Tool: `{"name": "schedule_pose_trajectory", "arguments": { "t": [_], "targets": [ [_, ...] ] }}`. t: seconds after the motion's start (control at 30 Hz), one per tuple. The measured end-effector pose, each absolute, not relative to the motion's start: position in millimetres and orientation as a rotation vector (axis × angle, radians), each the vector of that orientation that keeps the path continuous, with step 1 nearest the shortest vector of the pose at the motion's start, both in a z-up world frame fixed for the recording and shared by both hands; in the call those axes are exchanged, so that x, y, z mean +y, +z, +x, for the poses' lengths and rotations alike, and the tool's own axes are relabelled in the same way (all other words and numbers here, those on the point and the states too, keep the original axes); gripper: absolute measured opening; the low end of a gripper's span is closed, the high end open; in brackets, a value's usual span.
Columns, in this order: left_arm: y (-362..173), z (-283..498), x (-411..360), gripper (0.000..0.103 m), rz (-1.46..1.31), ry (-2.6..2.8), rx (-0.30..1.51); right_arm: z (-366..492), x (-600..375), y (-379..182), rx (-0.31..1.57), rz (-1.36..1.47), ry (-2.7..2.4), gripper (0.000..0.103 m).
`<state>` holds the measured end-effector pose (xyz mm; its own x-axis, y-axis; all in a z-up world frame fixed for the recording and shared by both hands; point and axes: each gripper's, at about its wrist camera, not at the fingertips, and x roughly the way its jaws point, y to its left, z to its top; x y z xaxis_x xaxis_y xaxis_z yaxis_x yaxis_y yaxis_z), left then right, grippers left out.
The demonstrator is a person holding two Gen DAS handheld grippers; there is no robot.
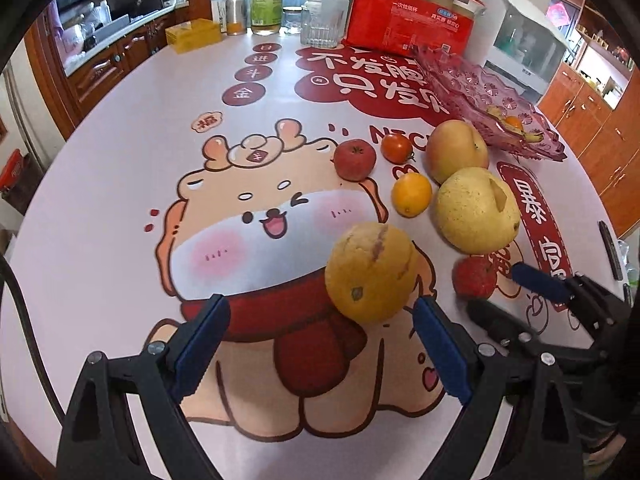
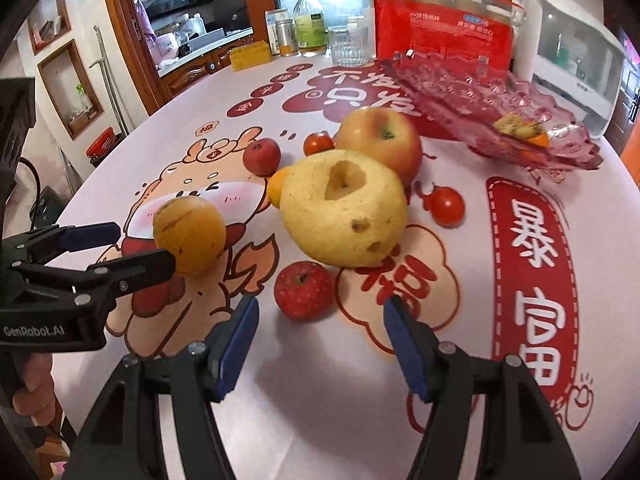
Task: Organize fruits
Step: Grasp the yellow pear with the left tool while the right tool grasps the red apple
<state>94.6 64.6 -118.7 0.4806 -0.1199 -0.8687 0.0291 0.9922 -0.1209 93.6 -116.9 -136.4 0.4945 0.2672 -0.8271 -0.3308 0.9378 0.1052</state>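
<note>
Fruits lie on the printed tablecloth. A streaked yellow fruit (image 1: 370,272) (image 2: 189,234) sits just ahead of my open left gripper (image 1: 320,344) (image 2: 132,246), against its right finger. A big yellow pear (image 1: 476,210) (image 2: 344,208), a large apple (image 1: 456,156) (image 2: 380,142), an orange (image 1: 412,194), two small red apples (image 1: 355,159) (image 2: 304,290) and tomatoes (image 1: 396,148) (image 2: 446,206) lie nearby. My right gripper (image 2: 320,344) (image 1: 520,292) is open, just short of a small red apple. The pink glass fruit plate (image 1: 496,108) (image 2: 500,116) holds a few fruit pieces.
At the table's far edge stand a red pack of cups (image 2: 444,36), a glass (image 2: 348,46), bottles (image 1: 266,0), a yellow box (image 1: 193,35) and a white appliance (image 2: 568,60). Wooden cabinets surround the table.
</note>
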Motion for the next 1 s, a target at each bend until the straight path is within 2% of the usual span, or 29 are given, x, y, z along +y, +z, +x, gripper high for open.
{"name": "schedule_pose_trajectory", "arguments": {
  "t": [0.23,0.4,0.6,0.7,1.0],
  "targets": [
    [-126,108,58,0.085,-0.118,-0.118,1.095,100,-112,-145,1.0,-0.068,0.36,0.064],
    [-131,116,56,0.08,-0.149,-0.13,1.109,99,-108,-146,0.989,-0.097,0.35,0.054],
    [-139,121,54,0.065,-0.196,-0.158,1.136,99,-109,-145,0.987,-0.085,0.361,0.039],
    [-139,122,50,0.05,-0.202,-0.181,1.13,98,-109,-145,0.991,-0.078,0.373,0.034],
    [-135,113,44,0.049,-0.17,-0.154,1.118,93,-122,-141,0.986,-0.038,0.362,0.033]
  ]
}}
